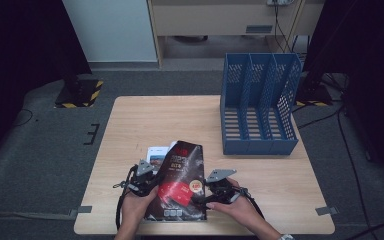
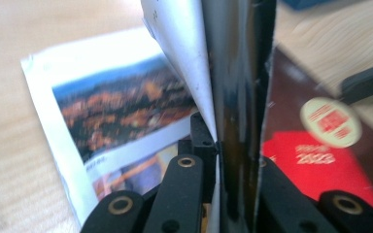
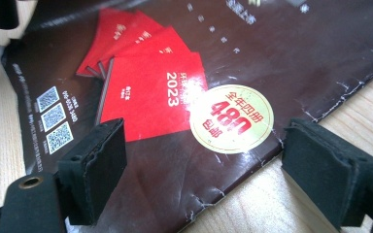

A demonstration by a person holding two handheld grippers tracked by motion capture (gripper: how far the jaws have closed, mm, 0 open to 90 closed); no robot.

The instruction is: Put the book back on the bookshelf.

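The left tool (image 1: 147,181) is clenching the left edge of the dark magazine (image 1: 180,182), tilting it up off the near middle of the tabletop (image 1: 130,120). The right tool (image 1: 215,192) is hanging released at the magazine's right edge, gripping nothing.

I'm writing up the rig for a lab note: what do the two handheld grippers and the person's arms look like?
Both grippers, left and right, are black, each topped by a grey three-cornered plate. Black cables loop off them towards the person. The right gripper's fingers end in square black foam-like pads; the left gripper's fingers are glossy black links with brass-coloured rivets. The forearms are bare, with no sleeves in sight.
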